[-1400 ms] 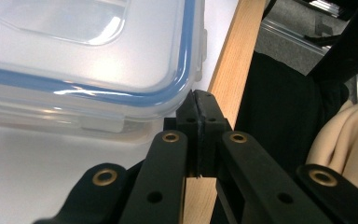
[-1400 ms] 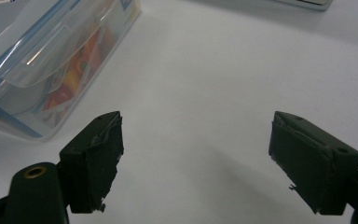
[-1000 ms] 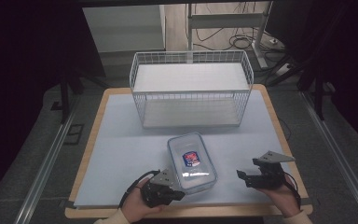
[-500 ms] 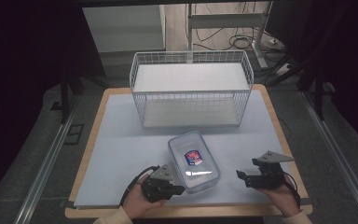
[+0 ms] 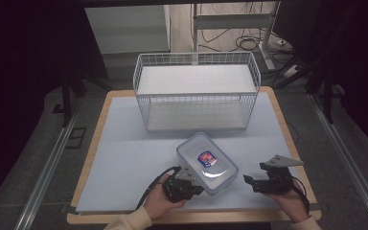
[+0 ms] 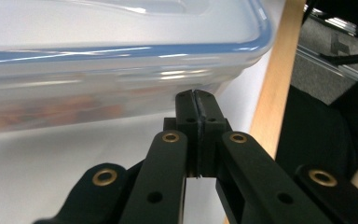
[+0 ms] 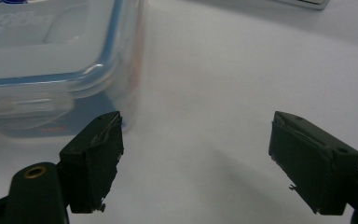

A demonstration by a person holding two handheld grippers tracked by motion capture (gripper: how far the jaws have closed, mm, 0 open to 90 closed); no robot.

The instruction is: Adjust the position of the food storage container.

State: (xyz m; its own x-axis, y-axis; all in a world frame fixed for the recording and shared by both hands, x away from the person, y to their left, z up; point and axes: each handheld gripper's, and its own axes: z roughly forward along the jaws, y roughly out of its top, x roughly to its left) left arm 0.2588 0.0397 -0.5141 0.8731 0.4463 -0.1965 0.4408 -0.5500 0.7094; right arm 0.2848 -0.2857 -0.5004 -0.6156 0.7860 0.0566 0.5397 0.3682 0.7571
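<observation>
The clear lidded container (image 5: 207, 163) sits near the table's (image 5: 124, 153) front edge, before the wire basket (image 5: 196, 96). The left gripper (image 5: 184, 186) is pressed closed against its near wall — apparently to nudge it. The right gripper (image 5: 249, 181) is held spread beside it — seemingly ready. The shut jaw tips are revealed up close by the left gripper view.

A clear lidded plastic container (image 5: 207, 162) with a blue seal and a red-and-blue label lies flat, turned askew, just in front of the wire basket (image 5: 196, 96).
</observation>
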